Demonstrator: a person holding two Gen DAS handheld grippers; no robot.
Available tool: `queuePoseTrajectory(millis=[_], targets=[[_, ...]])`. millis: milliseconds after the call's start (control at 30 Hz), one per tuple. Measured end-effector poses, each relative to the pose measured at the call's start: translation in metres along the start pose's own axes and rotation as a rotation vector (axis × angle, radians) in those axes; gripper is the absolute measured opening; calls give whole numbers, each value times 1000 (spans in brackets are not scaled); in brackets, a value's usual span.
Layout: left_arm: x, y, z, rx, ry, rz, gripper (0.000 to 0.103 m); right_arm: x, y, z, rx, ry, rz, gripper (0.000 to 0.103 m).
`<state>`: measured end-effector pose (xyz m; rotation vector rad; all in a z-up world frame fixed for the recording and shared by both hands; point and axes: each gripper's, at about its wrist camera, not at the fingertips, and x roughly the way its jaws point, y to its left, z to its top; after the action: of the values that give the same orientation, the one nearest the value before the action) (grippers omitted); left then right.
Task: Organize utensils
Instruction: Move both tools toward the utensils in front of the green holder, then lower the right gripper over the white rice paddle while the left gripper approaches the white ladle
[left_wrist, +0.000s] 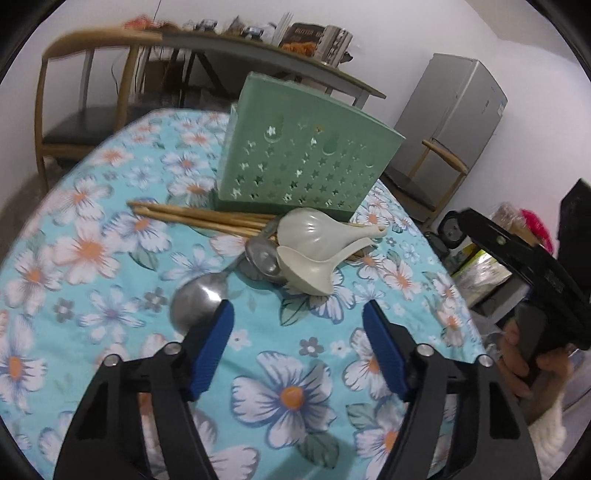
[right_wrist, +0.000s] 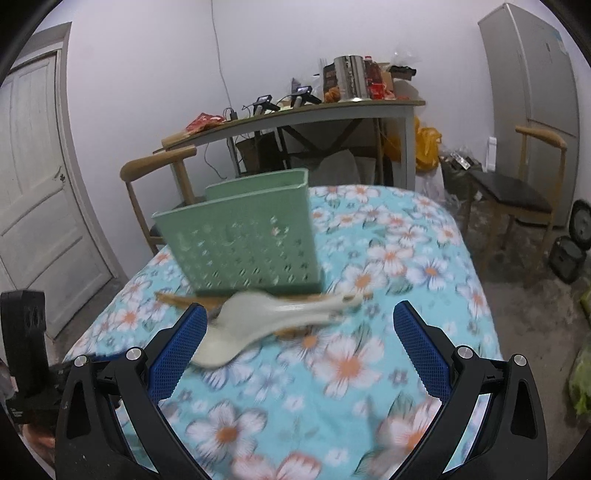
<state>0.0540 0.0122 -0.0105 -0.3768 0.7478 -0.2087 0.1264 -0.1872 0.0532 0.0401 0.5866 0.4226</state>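
A green perforated utensil holder (left_wrist: 306, 162) (right_wrist: 243, 243) stands upright on the floral tablecloth (left_wrist: 92, 240). In front of it lie wooden chopsticks (left_wrist: 192, 218), two white ceramic spoons (left_wrist: 314, 229) (right_wrist: 258, 321) stacked across each other, a small steel spoon (left_wrist: 260, 254) and a large steel spoon (left_wrist: 197, 302). My left gripper (left_wrist: 297, 314) is open just above the cloth, with nothing between its fingers; its left fingertip sits beside the large spoon's bowl. My right gripper (right_wrist: 299, 310) is open, low over the cloth. The blurred white spoons lie just past its left finger, untouched.
A hand (left_wrist: 517, 354) holds the black handle of the other gripper off the table's right edge. Wooden chairs (left_wrist: 74, 122) (right_wrist: 517, 184) stand around the table. Behind are a cluttered side table (right_wrist: 295, 110) and a grey fridge (right_wrist: 535, 92).
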Motion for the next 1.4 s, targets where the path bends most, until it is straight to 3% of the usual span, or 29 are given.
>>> queuePoseTrajectory(millis=[233, 367, 467, 600, 667, 733, 767, 867, 1100, 1400], targets=[[19, 1, 6, -65, 44, -97, 52, 30, -44, 16, 154, 56, 92, 96], [30, 1, 7, -123, 81, -185, 45, 36, -63, 22, 205, 53, 87, 92], [36, 4, 10, -159, 81, -200, 44, 37, -82, 22, 304, 44, 105, 91], [37, 20, 13, -261, 36, -205, 43, 40, -93, 21, 319, 47, 75, 90], [41, 24, 12, -293, 40, -228, 27, 39, -93, 18, 319, 50, 69, 90], [41, 27, 10, -320, 48, -242, 17, 38, -95, 16, 316, 50, 66, 90], [42, 28, 8, -328, 49, -242, 11, 36, -95, 15, 316, 53, 69, 90], [38, 31, 4, -341, 55, -241, 6, 35, -96, 13, 312, 56, 82, 90], [-2, 38, -1, -249, -23, -151, 5, 37, -84, 11, 291, 71, 126, 88], [-49, 90, -10, -285, -70, -33, 4, 59, -50, 11, 207, 131, 160, 83]])
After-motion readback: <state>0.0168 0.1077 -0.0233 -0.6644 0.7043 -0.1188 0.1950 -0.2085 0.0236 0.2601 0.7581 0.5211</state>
